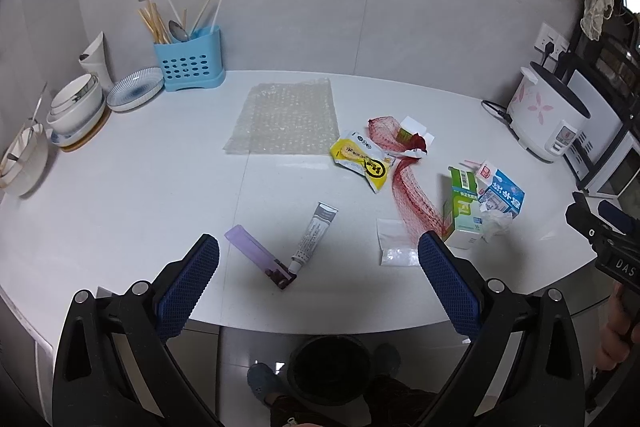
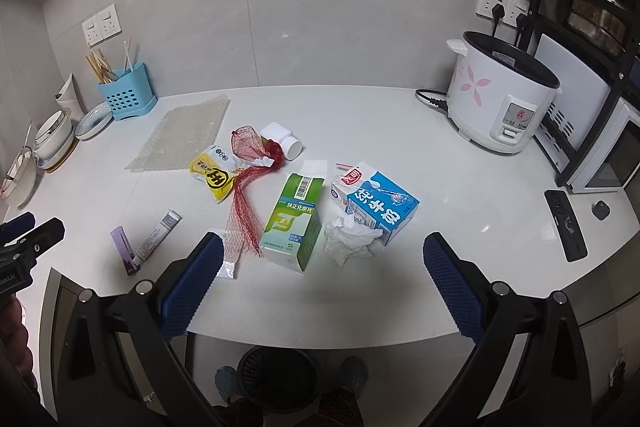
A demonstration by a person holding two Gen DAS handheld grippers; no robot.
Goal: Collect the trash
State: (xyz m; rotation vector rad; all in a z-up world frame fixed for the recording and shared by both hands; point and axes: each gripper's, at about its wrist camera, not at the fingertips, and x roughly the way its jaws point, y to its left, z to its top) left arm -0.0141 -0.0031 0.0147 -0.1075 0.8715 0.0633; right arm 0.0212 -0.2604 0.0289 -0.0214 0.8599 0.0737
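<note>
Both spread, gripping nothing: left hand-held gripper (image 1: 319,259) over tube (image 1: 315,235), right hand-held gripper (image 2: 323,261) over green box (image 2: 293,221) on desk (image 2: 440,167).

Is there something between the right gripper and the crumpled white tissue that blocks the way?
Nothing visible blocks it. The right gripper is open, with bare counter between it and the crumpled tissue, which lies against the blue milk carton.

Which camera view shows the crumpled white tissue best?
The right wrist view: the crumpled white tissue lies near the centre, whole, beside the blue milk carton. In the left wrist view it appears small, at the right, partly behind the green box.
</note>
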